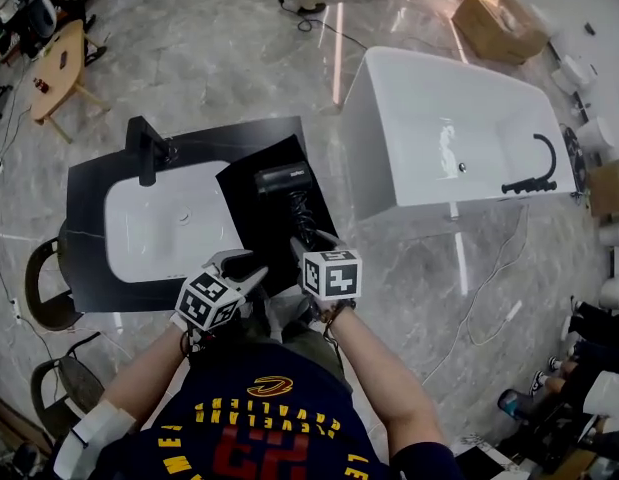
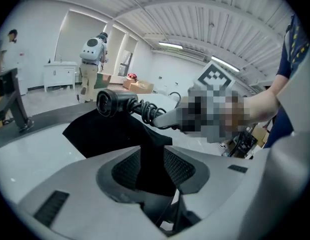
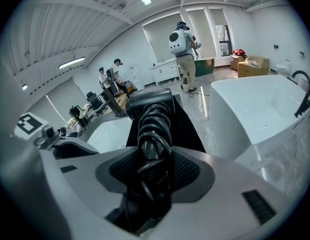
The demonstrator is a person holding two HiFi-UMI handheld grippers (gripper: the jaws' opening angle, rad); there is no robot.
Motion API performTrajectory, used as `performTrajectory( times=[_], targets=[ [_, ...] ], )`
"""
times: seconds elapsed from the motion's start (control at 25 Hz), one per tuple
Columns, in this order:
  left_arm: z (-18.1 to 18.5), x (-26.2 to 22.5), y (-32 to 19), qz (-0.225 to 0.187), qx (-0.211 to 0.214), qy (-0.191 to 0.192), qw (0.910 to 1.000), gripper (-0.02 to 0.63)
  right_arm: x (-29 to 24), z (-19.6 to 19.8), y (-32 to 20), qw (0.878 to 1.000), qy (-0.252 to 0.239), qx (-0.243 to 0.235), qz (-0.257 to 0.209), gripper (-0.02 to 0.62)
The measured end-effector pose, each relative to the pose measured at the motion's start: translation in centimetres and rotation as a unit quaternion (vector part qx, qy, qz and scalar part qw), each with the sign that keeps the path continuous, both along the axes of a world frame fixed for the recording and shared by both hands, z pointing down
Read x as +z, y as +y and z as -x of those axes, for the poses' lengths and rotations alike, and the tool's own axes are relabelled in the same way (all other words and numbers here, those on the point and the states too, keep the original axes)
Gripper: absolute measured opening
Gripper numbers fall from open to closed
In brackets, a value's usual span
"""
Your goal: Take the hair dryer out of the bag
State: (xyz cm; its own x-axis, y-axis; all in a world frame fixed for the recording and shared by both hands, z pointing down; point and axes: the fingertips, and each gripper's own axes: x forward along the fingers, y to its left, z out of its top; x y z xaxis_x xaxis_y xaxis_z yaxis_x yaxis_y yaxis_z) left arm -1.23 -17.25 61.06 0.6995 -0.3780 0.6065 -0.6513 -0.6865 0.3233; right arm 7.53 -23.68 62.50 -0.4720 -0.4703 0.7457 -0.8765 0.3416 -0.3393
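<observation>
The black hair dryer (image 1: 282, 178) hangs above the black bag (image 1: 251, 208), its handle wound with its coiled cord. My right gripper (image 1: 307, 242) is shut on that wrapped handle; in the right gripper view the hair dryer (image 3: 149, 106) rises straight out of the jaws (image 3: 153, 171). The bag lies flat on the black counter, right of the basin. My left gripper (image 1: 251, 266) sits at the bag's near edge. In the left gripper view a fold of the bag (image 2: 109, 131) runs between its jaws (image 2: 153, 169), which stand apart. The hair dryer (image 2: 110, 102) shows beyond it.
A white basin (image 1: 159, 230) with a black faucet (image 1: 146, 150) is set in the black counter (image 1: 89, 183). A white bathtub (image 1: 444, 128) stands to the right. Chairs (image 1: 44, 288) are at the left, cardboard boxes (image 1: 499, 23) behind. People stand in the background (image 3: 182, 54).
</observation>
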Motion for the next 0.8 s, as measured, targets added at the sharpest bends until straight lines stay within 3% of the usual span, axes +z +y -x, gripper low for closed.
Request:
performTrajectory(
  times=[0.32, 0.8],
  targets=[
    [5.7, -1.4, -0.1, -0.017, -0.066, 0.001, 0.9977, 0.127, 3.1, 1.0, -3.0, 0.999, 0.022, 0.027, 0.018, 0.196],
    [6.7, -1.2, -0.7, -0.022, -0.070, -0.002, 0.9973, 0.127, 5.1, 2.1, -3.9, 0.996, 0.074, 0.055, 0.013, 0.198]
  ],
)
